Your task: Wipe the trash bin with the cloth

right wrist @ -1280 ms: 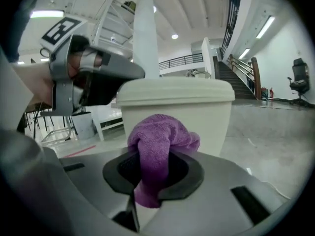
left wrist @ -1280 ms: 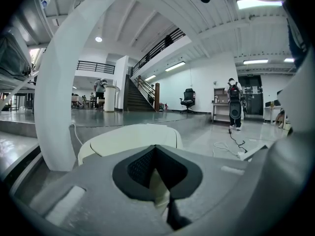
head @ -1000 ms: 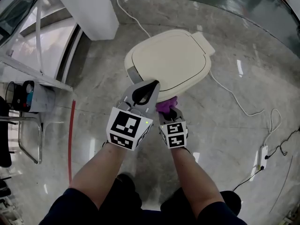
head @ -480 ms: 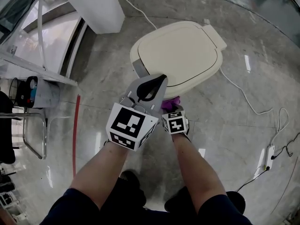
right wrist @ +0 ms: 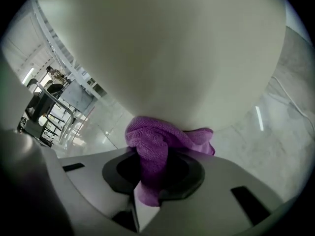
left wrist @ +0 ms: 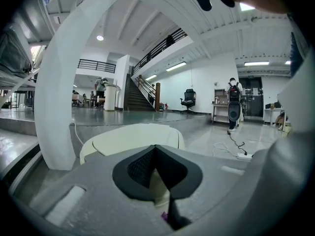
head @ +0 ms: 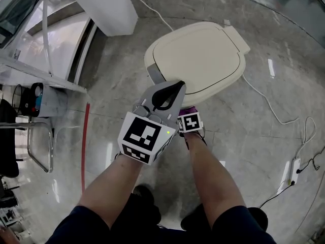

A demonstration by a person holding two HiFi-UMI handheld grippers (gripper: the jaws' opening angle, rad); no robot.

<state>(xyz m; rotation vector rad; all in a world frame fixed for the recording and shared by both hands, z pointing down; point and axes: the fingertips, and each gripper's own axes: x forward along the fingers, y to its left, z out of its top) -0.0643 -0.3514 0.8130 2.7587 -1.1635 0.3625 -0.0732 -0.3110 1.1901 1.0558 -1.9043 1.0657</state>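
Observation:
The trash bin stands on the floor with its cream lid closed; its lid also shows in the left gripper view. My right gripper is shut on a purple cloth low against the bin's near side. In the right gripper view the cloth is bunched between the jaws of the right gripper and pressed to the bin's wall. My left gripper hovers above the bin's near edge, shut with nothing in it; the jaws of the left gripper meet at their tips.
A white column rises behind the bin on the left. A white cable runs across the floor to a power strip at right. A metal frame and a red floor line lie at left.
The right gripper has slid the cloth farther along the bin's near side, so less cloth shows from above. The left gripper has stayed over the bin's edge.

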